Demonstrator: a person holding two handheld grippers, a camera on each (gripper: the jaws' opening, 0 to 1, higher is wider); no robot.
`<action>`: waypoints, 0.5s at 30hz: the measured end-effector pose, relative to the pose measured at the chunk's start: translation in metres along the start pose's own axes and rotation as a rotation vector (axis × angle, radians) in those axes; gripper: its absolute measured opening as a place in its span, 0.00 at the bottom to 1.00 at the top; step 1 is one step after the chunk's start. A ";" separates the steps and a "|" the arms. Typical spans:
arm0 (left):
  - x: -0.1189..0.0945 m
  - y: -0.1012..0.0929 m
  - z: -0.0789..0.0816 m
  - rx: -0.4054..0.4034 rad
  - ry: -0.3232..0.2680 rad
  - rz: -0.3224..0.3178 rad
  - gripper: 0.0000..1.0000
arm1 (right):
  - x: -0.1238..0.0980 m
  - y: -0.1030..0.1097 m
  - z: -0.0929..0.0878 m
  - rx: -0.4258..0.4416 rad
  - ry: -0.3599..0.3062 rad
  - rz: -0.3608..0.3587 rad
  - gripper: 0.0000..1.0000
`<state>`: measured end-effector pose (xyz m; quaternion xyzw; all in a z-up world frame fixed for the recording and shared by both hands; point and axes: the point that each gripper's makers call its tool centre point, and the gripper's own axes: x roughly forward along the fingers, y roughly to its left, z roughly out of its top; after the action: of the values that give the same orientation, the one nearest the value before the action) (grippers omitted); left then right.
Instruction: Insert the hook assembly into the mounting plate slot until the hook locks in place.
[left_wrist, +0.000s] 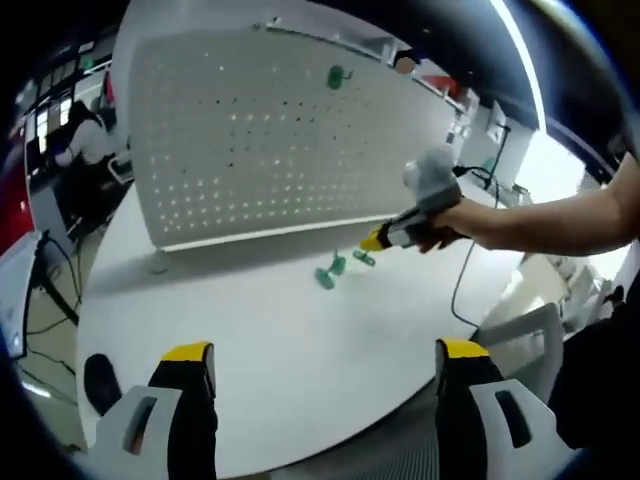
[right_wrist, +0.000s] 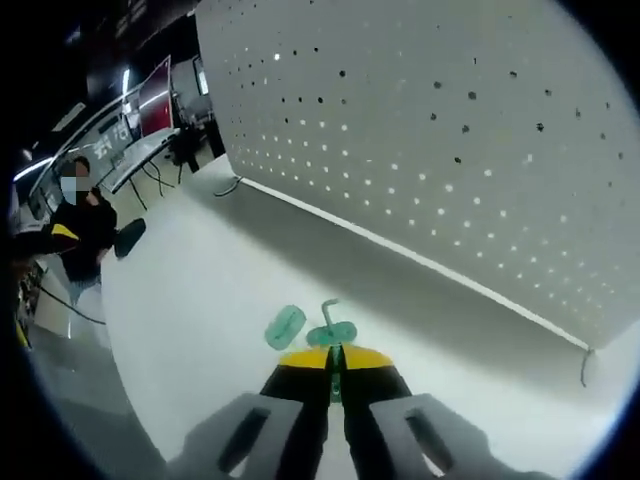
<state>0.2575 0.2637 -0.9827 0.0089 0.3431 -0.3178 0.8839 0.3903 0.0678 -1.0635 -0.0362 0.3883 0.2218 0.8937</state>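
Note:
A white perforated mounting plate (left_wrist: 250, 150) stands upright on the round white table (left_wrist: 260, 340), with one green hook (left_wrist: 335, 77) hanging near its top. A second green hook (left_wrist: 329, 272) lies loose on the table in front of it. A hand holds my right gripper (left_wrist: 375, 240) low over the table, tip on another green hook (left_wrist: 364, 258). In the right gripper view the right gripper (right_wrist: 335, 358) is shut, green showing between its jaws, with the held hook (right_wrist: 331, 332) just ahead and the loose hook (right_wrist: 285, 326) beside it, below the plate (right_wrist: 450, 150). My left gripper (left_wrist: 325, 352) stands open above the near table edge.
A black cable (left_wrist: 468, 262) runs across the table's right side, near a grey chair (left_wrist: 525, 335). A dark round object (left_wrist: 100, 380) sits off the table's left edge. A person (right_wrist: 82, 222) sits at a desk in the background. A cable end (right_wrist: 232, 186) lies by the plate's far corner.

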 end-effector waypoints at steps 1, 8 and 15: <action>-0.001 0.000 0.001 0.000 -0.004 0.002 0.92 | -0.003 0.002 0.002 0.024 -0.016 0.001 0.00; -0.010 0.000 0.010 0.013 -0.023 0.026 0.92 | -0.036 0.022 0.020 0.018 -0.152 -0.005 0.00; -0.011 -0.003 0.022 0.029 -0.046 0.033 0.91 | -0.075 0.047 0.039 0.120 -0.308 0.031 0.00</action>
<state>0.2624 0.2623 -0.9581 0.0204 0.3178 -0.3081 0.8965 0.3521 0.0913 -0.9777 0.0575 0.2597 0.2150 0.9397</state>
